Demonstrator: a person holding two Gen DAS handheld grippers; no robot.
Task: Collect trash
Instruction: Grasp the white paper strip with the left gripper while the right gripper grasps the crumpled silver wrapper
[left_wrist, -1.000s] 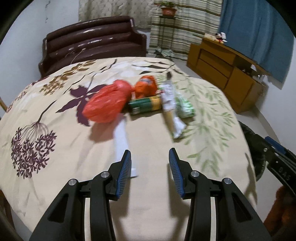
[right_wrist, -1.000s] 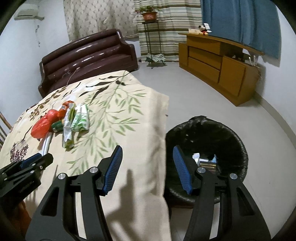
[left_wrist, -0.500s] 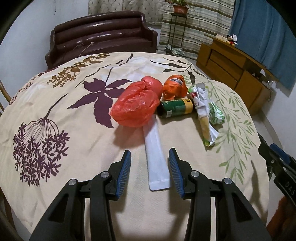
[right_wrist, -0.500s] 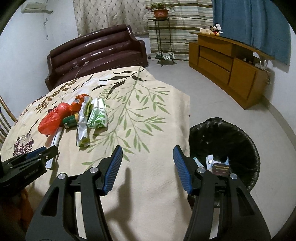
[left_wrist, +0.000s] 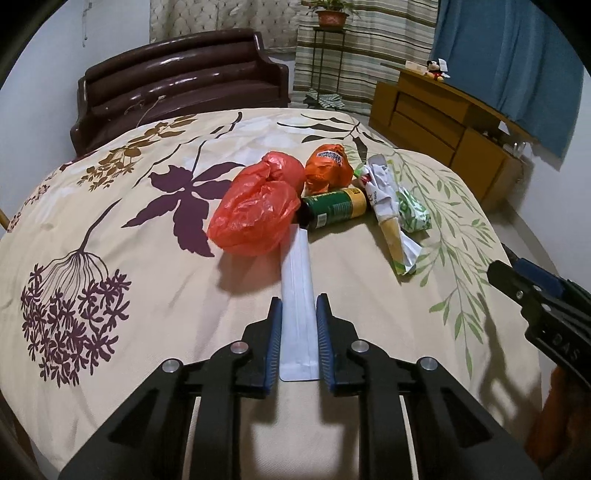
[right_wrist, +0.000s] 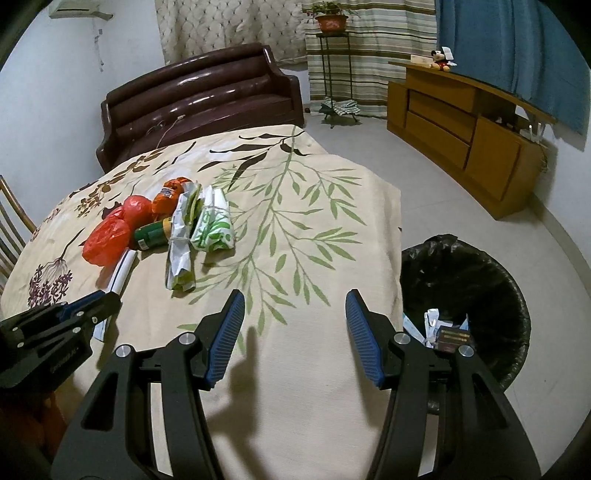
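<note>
My left gripper (left_wrist: 298, 334) has gone from wide open a second ago, when it was short of the white flat packet (left_wrist: 296, 291) with only its tip near one pad, to straddling the packet's near end, and its jaws are closing right now with the packet between them. The blue pads sit at both long edges of the packet; I can't tell if they press firmly yet, but contact looks made on each side. The packet lies flat on the floral tablecloth (left_wrist: 110, 206), its far end tucked under the red plastic bag (left_wrist: 255, 210). The rest of the pile hasn't shifted: orange wrapper (left_wrist: 328, 166), green can (left_wrist: 334, 208) on its side, crumpled paper wrapper (left_wrist: 388, 218) and green-white pouch (left_wrist: 413, 214), all bunched just beyond the packet. My right gripper (right_wrist: 293, 334) stays half open with nothing between the pads, and it has drifted so the black-lined bin (right_wrist: 465, 280) now sits at the right of its view, beside the table edge, with a few scraps already inside. What this means, I judge: the first grab from this pile is under way and the bin is not yet fed with this piece. A thin flat packet pinched edge-on may buckle or slip, and pulling it could drag the red bag along, so the lift wants to be slow. Five other pieces remain on the table after this one.
</note>
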